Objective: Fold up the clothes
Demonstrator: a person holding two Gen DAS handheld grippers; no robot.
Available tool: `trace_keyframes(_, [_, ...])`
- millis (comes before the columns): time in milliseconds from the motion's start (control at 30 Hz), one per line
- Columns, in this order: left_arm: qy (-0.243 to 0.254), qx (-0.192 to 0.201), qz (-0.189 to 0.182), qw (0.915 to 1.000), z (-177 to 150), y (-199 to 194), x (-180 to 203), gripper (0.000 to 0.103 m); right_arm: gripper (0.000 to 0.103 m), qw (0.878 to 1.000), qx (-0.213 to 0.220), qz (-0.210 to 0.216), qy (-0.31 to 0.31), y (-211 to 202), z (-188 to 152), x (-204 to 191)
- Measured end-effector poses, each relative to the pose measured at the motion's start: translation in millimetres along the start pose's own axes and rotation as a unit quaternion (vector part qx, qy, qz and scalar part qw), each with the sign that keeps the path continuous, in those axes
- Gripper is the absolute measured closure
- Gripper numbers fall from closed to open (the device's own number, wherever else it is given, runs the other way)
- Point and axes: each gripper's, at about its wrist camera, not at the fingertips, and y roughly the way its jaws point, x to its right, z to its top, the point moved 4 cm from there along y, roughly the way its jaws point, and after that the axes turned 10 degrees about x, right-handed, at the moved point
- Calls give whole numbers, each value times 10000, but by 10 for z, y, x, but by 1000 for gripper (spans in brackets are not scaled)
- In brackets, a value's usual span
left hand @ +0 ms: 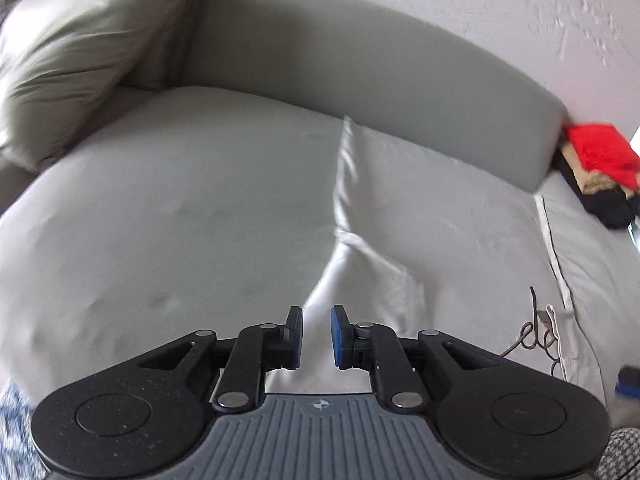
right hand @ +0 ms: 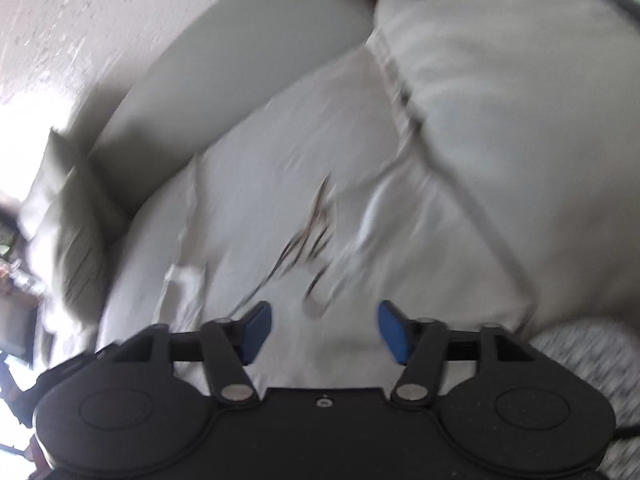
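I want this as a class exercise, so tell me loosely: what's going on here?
A person holding two grippers is folding clothes on a grey sofa. A white garment with dark script lies spread on the seat. The left gripper hangs low over its near edge, jaws slightly apart, not clamping anything. The right gripper is wide open above the lettering. A pile of red and dark clothes waits at the sofa's far end.

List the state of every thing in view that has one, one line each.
Left tongs: open by a narrow gap, white cloth between the pads, not pinched.
Right tongs: wide open, empty, above the garment.
White garment: spread on the sofa, creased, not yet folded.
Clothes pile: heaped at the sofa's far end, red piece on top.
Cushion: leaning in the sofa corner.
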Motion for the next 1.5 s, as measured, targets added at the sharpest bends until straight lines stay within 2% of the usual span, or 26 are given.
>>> trace_keyframes(33, [-20, -150, -46, 9999, -18, 154, 12, 92, 80, 9999, 83, -114, 13, 57, 67, 42])
trace_keyframes(167, [-78, -666, -256, 9974, -117, 692, 50, 93, 80, 9992, 11, -268, 285, 461, 235, 210])
trace_keyframes(267, [300, -689, -152, 9971, -103, 861, 138, 92, 80, 9981, -273, -337, 429, 858, 253, 271])
trace_keyframes(333, [629, -657, -80, 9958, -72, 902, 204, 91, 79, 9984, -272, -361, 335, 1075, 264, 239])
trace_keyframes(467, [847, -652, -144, 9942, -3, 1039, 312, 90, 78, 9991, -97, -421, -46, 1327, 404, 85])
trace_keyframes(567, [1010, -647, -192, 9926, 49, 1140, 393, 90, 77, 9990, -110, -435, -37, 1438, 489, 60])
trace_keyframes(667, [1210, -578, -139, 9909, 63, 1143, 480, 91, 76, 9992, -124, -376, 109, 1376, 521, 74])
trace_keyframes(700, [1132, -508, -181, 9921, 66, 1049, 477, 91, 75, 9993, -101, -324, 183, 1308, 519, 81])
trace_keyframes(767, [975, -369, -265, 9942, 71, 860, 470, 87, 65, 9993, -101, -218, 274, 1109, 487, 115])
trace_keyframes(833, [820, -231, -348, 9958, 76, 670, 464, 84, 63, 9993, -110, -196, 303, 892, 399, 178])
trace_keyframes(900, [820, -291, -343, 9956, -23, 465, 436, 83, 63, 9993, -255, -176, 213, 752, 251, 218])
trace_keyframes(967, [951, -610, -232, 9933, -211, 416, 466, 83, 67, 9990, -407, -155, 116, 617, 102, 257])
trace_keyframes(1033, [1134, -747, -216, 9905, -413, 303, 517, 84, 74, 9981, -506, -247, -238, 574, -70, 224])
trace_keyframes(1100, [1315, -882, -200, 9872, -613, 189, 568, 84, 74, 9961, -509, -371, -622, 515, -233, 175])
trace_keyframes(1233, [1411, -869, -287, 9858, -835, -135, 646, 84, 74, 9902, -810, -566, -983, 320, -441, 59])
trace_keyframes(1333, [1345, -857, -344, 9866, -907, -355, 630, 81, 74, 9886, -910, -551, -1063, 144, -583, 8])
trace_keyframes(1400, [1277, -734, -329, 9886, -903, -463, 605, 78, 74, 9913, -791, -330, -1000, 28, -636, -41])
trace_keyframes(1500, [1441, -572, -234, 9876, -898, -525, 650, 78, 74, 9928, -638, -5, -1010, -87, -699, -155])
